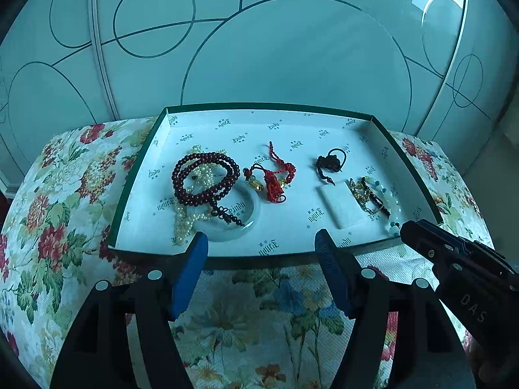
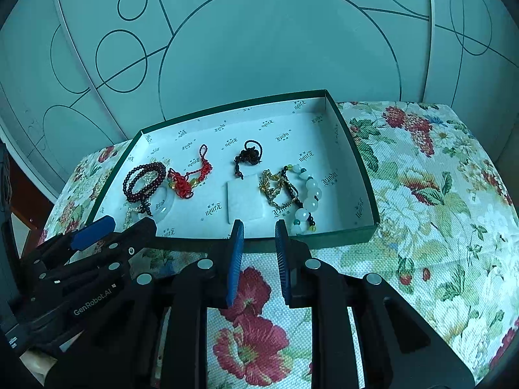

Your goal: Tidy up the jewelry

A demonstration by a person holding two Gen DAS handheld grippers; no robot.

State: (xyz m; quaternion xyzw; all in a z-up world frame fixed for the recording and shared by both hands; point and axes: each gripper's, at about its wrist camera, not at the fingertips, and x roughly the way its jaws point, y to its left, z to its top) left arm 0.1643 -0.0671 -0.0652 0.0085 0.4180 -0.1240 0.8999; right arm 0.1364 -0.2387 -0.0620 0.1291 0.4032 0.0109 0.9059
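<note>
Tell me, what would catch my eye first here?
Probably the shallow green-edged box on the flowery cloth, with jewelry spread inside: dark red beads at its left, a red knotted charm in the middle, pale bead bracelet at its right. Nearer, two blue-tipped grippers, left and right, hover open, holding nothing.

Black gripper [image 2: 259, 227] frames, blue ribbed fingers [image 2: 235, 259], silver screws.

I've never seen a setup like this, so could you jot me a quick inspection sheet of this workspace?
Surface: floral cloth under a green-rimmed box lid.
Job's things: dark red bead strand over pearls and a pale bangle; red knotted charm; dark knot with white tablet; gold chain and white bead bracelet.
Clutter: nothing seen.
Grippers: left claw open, right claw narrowly open, both empty.
Cables: nothing seen.
Surroundings: frosted panels with circle lines.
</note>
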